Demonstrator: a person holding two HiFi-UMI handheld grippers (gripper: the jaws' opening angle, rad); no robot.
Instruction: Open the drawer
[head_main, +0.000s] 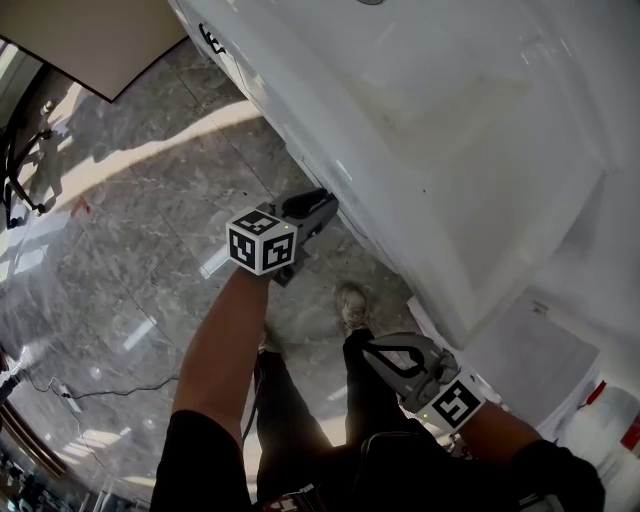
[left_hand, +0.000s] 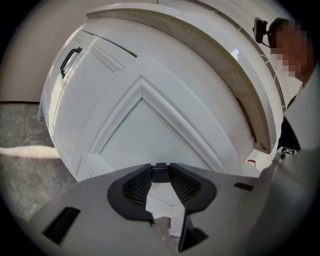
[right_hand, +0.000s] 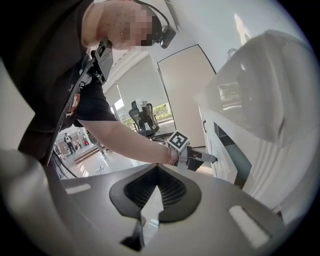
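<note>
Grey marble floor (head_main: 120, 250) beneath white cabinet (left_hand: 150, 130); my left gripper (head_main: 327, 206) clamps the drawer handle (left_hand: 160, 173), right gripper (right_hand: 158, 169) closed, empty.

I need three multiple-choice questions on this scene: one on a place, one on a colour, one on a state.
1. The left gripper is A) at the white cabinet, B) on the floor, C) beside a chair.
2. The cabinet's door handle is A) red, B) black, C) golden.
3. The right gripper has its tongs A) holding a cup, B) shut and empty, C) gripping a cable.
Key: 1A, its tip reaches the front; 2B, it looks dark against white; 3B, the tips meet with nothing between.
</note>
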